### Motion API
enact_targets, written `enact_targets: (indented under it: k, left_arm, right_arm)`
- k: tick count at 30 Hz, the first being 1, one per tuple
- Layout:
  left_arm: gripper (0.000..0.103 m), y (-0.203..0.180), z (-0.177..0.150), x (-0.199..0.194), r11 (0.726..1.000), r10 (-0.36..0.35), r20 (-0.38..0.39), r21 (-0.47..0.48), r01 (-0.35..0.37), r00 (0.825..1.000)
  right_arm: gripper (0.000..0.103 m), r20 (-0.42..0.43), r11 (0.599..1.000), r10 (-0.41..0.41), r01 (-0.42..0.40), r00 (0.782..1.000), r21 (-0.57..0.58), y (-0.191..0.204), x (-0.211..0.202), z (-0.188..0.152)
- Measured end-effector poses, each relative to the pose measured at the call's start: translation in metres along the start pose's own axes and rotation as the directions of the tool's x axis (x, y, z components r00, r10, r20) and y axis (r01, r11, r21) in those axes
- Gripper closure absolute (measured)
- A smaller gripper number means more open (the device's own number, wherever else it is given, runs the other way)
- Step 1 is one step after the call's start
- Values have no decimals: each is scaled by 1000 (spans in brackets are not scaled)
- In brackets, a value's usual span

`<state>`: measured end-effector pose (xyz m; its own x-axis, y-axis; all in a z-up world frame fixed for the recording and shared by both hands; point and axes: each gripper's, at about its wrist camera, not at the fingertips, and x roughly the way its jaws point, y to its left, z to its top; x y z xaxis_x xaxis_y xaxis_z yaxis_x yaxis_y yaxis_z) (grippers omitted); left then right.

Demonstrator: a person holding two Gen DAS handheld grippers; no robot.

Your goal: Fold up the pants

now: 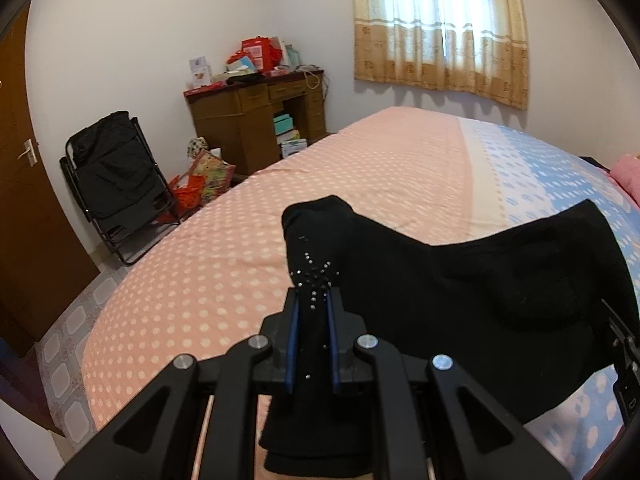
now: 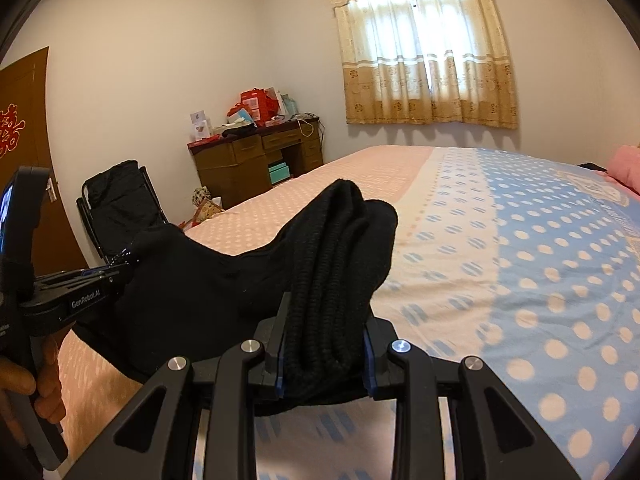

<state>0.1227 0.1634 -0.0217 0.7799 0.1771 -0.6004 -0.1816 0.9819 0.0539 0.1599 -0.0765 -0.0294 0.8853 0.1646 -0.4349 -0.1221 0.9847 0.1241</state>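
Black pants (image 1: 480, 280) hang stretched between both grippers above the bed. My left gripper (image 1: 313, 300) is shut on one end of the fabric, where small rhinestones sparkle. In the right wrist view my right gripper (image 2: 326, 320) is shut on a thick ribbed bunch of the pants (image 2: 336, 248), which sticks up past the jaws. The left gripper (image 2: 114, 270) shows at the left edge of that view, held by a hand (image 2: 44, 384), with the cloth sagging between the two. The right gripper's body peeks in at the right edge of the left wrist view.
The bed (image 1: 248, 264) has a pink and blue polka-dot sheet (image 2: 540, 272). A wooden desk (image 1: 256, 120) with boxes stands in the far corner, a black folding chair (image 1: 116, 184) beside it, a brown door (image 1: 24, 184) on the left. A curtained window (image 2: 424, 48) is behind; a pink pillow (image 2: 628, 168) lies far right.
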Motion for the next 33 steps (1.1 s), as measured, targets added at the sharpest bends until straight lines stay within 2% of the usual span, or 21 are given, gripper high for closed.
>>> enact_targets:
  k: [5,10,13,15,18,20,21,24,26,30,33]
  left_arm:
    - [90,9,-3,16,999,30,-6,-20,-31,1000]
    - [89,12,-20,47,998,54,-124,-30,-59,991]
    - [86,22,-29,57,997,24,-187,-68,-38,982]
    - [82,23,-30,58,997,21,-198,-67,-34,980]
    - [66,18,-32,60,997,57,-211,-37,-66,976]
    - [49,17,-32,64,994,101,-204,-8,-105,974]
    - [45,19,-33,64,993,113,-204,-2,-116,973]
    - [31,28,-32,60,993,108,-214,-27,-117,971]
    - [18,38,-32,56,989,134,-218,-36,-145,967]
    - [15,51,-36,45,978,186,-220,-49,-201,958]
    - [16,55,-41,35,964,251,-212,-32,-264,944]
  right_arm:
    - [74,-30,1000,0,0,1000,-8,2,36,0]
    - [74,-150,999,-27,22,988,-33,2,78,-14]
    - [74,-217,1000,-18,20,976,7,-10,91,-22]
    - [73,-247,1000,-1,9,969,29,-15,95,-24]
    - [72,-278,999,7,6,961,44,-19,101,-27]
    - [69,-294,998,14,5,956,63,-22,103,-27]
    - [68,-300,998,11,8,954,63,-22,104,-28]
    - [58,-308,995,16,14,951,95,-30,107,-28]
    - [45,-313,990,26,18,949,138,-37,106,-30]
    - [41,-297,975,86,-19,951,220,-52,96,-30]
    - [41,-235,973,14,41,972,228,-52,70,-25]
